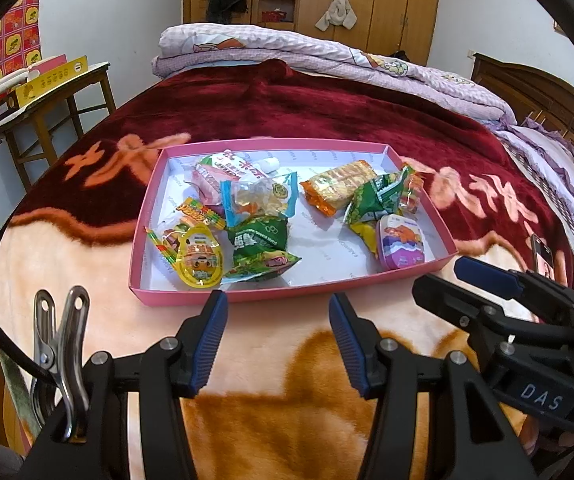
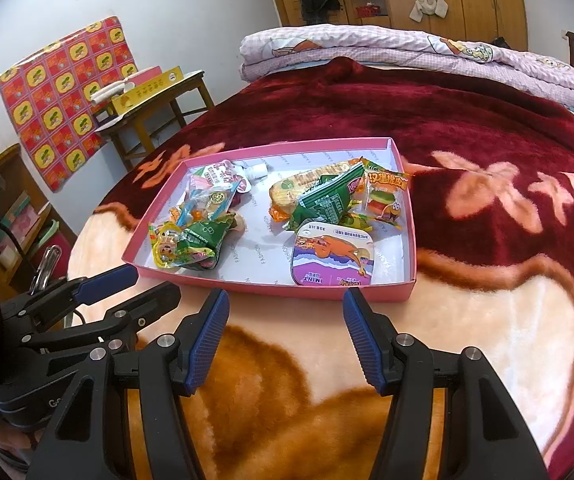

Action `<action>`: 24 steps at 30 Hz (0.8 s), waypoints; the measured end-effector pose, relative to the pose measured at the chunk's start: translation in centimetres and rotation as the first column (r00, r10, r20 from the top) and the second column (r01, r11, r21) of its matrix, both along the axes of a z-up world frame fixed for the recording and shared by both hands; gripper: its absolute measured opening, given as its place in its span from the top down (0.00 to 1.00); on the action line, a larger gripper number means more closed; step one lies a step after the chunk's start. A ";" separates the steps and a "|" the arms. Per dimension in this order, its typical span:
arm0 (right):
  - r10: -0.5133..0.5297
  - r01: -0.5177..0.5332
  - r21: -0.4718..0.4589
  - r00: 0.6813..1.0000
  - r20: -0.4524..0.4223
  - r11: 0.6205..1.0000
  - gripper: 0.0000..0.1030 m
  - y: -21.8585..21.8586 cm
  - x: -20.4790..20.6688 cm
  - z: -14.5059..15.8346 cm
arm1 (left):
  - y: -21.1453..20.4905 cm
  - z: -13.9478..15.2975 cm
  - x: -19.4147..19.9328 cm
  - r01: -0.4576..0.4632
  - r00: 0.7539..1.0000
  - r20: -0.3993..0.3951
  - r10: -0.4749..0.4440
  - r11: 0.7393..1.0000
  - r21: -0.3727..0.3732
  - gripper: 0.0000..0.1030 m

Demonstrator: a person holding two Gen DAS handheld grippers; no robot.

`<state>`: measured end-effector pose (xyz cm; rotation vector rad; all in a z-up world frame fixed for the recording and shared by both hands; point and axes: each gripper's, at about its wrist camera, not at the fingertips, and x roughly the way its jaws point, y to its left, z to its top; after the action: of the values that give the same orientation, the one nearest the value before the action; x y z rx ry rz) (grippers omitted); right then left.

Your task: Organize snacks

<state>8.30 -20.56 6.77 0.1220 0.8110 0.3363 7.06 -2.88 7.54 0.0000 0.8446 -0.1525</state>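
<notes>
- The left hand-held gripper (image 1: pixel 278 308) hovers low over the blanket (image 1: pixel 247 420) on the bed, just short of the near wall of the pink tray (image 1: pixel 415 270); its blue-padded fingers point at the tray, spread wide with nothing between them.
- From the right wrist view the left hand-held gripper (image 2: pixel 149 282) shows at the left edge, its fingers reaching toward the tray's near-left corner (image 2: pixel 131 258).
- The tray lies flat on the bed, long axis running left to right, open side up, and all the snacks sit inside it.
- In its left half a yellow jelly pouch (image 1: pixel 201 260) lies in the near-left corner, with a green packet (image 1: pixel 261 242) just beside it and a clear blue-edged bag (image 1: pixel 261 196) behind.
- A white spouted pouch (image 1: pixel 239 166) lies toward the far wall, its cap pointing right.
- In the right half an orange cracker pack (image 1: pixel 337 186) lies at a slant, and a second green packet (image 2: pixel 325 200) leans against it.
- A burger gummy pack (image 2: pixel 385 196) rests near the right wall.
- A purple mint tin (image 2: pixel 333 254) lies flat at the near wall, its print upside down to the right camera.
- The right hand-held gripper (image 2: pixel 286 310) hovers just short of the near wall in front of the tin, fingers wide apart and holding nothing.
</notes>
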 end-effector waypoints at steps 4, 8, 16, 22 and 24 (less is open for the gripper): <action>0.000 0.000 0.000 1.000 0.000 1.000 0.41 0.0 0.0 0.0 | 0.0 0.0 0.0 0.001 1.000 0.000 -0.001 1.000 0.001 0.46; -0.001 0.001 0.000 1.000 -0.001 1.000 0.41 0.0 0.0 0.0 | 0.0 0.0 0.0 0.000 1.000 0.000 0.000 1.000 0.001 0.46; 0.000 0.000 0.000 1.000 0.000 1.000 0.41 0.0 0.0 0.0 | 0.1 -0.1 0.1 -0.001 1.000 -0.001 0.001 1.000 0.003 0.46; -0.001 0.001 0.001 1.000 -0.001 1.000 0.41 0.0 0.0 0.0 | 0.1 -0.1 0.1 -0.003 1.000 -0.001 0.003 1.000 0.003 0.46; 0.000 0.000 0.000 1.000 -0.001 1.000 0.41 0.0 0.0 0.0 | 0.1 -0.1 0.1 -0.003 1.000 -0.001 0.003 1.000 0.003 0.46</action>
<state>8.34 -20.57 6.78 0.1226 0.8119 0.3367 7.13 -2.75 7.46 0.0013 0.8456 -0.1490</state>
